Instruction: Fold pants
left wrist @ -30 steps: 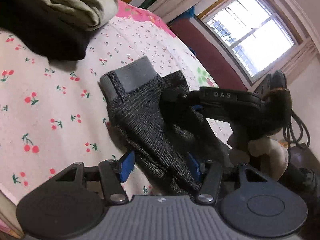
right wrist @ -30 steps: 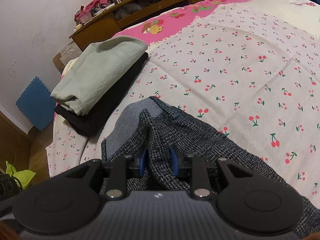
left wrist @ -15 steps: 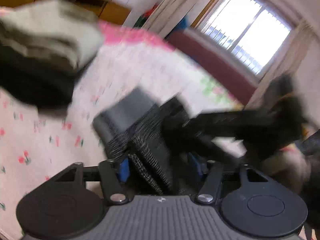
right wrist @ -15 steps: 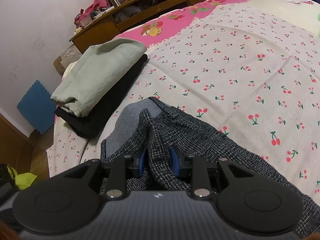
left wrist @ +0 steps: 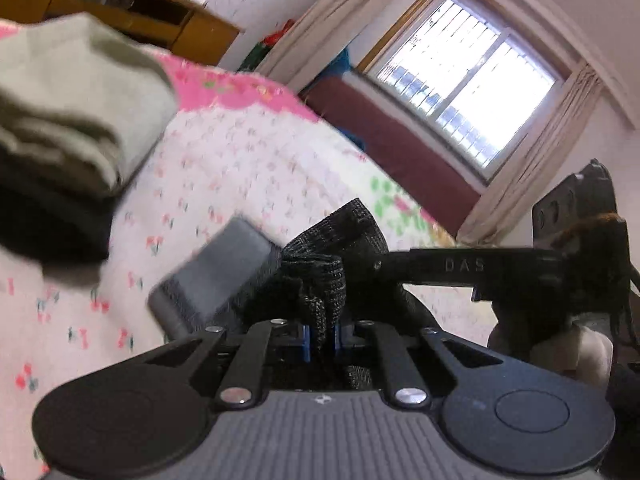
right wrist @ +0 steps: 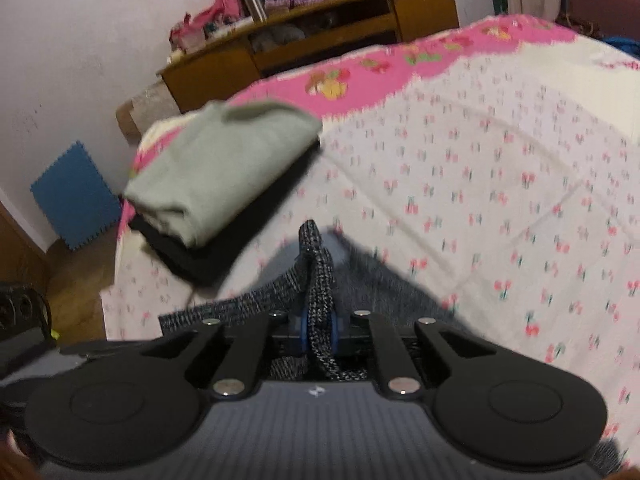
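Dark grey checked pants [left wrist: 320,276] with a plain grey waistband [left wrist: 224,268] lie bunched on the cherry-print bedsheet [left wrist: 224,168]. My left gripper [left wrist: 320,338] has its jaws closing on a raised fold of this fabric, blue pads pressed against it. In the left wrist view the right gripper's black body [left wrist: 464,268] reaches in from the right onto the pants. In the right wrist view my right gripper [right wrist: 319,330] is closing on a thick ridge of the pants [right wrist: 320,280], pads squeezing it, the cloth lifted off the sheet [right wrist: 480,184].
A stack of folded clothes, pale green [right wrist: 224,172] over black [right wrist: 224,248], sits on the bed just beyond the pants. A wooden cabinet [right wrist: 320,32] stands against the wall. A window [left wrist: 464,80] with curtains lies to the right. The bed edge drops to the floor at left.
Both grippers went from wider jaws around loose fabric to pinched shut on folds of the pants. Both hands rose, lifting the cloth off the sheet.
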{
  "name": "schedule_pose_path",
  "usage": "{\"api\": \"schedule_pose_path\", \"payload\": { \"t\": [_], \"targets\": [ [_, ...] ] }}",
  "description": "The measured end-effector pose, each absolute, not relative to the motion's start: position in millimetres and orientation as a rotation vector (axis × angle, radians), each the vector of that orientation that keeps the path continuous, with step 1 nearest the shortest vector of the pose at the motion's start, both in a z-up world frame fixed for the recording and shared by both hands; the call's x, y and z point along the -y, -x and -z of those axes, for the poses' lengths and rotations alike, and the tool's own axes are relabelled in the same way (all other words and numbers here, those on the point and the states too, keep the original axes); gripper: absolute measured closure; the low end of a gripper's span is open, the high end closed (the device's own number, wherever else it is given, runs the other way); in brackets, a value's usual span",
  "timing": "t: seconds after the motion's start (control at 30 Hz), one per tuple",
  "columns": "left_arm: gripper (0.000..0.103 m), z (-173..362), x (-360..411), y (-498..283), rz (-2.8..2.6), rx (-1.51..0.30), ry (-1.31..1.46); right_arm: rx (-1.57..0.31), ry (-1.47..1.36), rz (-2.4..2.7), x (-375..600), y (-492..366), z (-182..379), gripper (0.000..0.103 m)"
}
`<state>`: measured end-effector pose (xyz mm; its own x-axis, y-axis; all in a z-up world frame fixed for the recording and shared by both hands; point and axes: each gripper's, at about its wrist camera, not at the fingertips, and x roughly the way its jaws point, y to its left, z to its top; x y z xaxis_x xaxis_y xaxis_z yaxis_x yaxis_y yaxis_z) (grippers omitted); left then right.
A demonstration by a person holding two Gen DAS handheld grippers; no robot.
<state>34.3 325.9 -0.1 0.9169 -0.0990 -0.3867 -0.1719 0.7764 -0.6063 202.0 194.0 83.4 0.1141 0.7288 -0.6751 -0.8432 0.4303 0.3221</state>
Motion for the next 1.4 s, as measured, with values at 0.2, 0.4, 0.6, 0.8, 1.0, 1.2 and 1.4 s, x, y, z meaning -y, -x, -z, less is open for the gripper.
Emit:
{"api": "schedule_pose_path", "payload": {
  "t": [0.2,0.4,0.6,0.8,1.0,1.2,1.4],
  "targets": [
    [0.073,25,-341,-38,-0.159,-0.483,0.662,-0.903,0.190,-1.126,-228,-215,-50,0.079],
    [0.062,19,-336,-26,-0.219,-0.492,0.553,-0.825,0.102,-0.997,-188,-210,-64,0.064],
    [0.061,1,-337,-5,-0.318,-0.481,0.437,-0.779,-0.052,-0.760,-56,-201,-80,0.055],
    [0.059,-14,-273,-38,-0.068,-0.497,0.317,-0.845,-0.244,-0.403,87,-185,-54,0.053],
    [0.059,-15,-195,-84,0.148,-0.551,0.171,-0.898,-0.490,-0.379,163,-159,-21,0.053],
    [0.057,-4,-166,-112,0.187,-0.653,0.148,-0.992,-0.797,-0.656,178,-162,29,0.039],
    [0.053,3,-144,-115,0.164,-0.680,0.071,-0.912,-0.877,-0.853,154,-160,17,0.078]
  ]
}}
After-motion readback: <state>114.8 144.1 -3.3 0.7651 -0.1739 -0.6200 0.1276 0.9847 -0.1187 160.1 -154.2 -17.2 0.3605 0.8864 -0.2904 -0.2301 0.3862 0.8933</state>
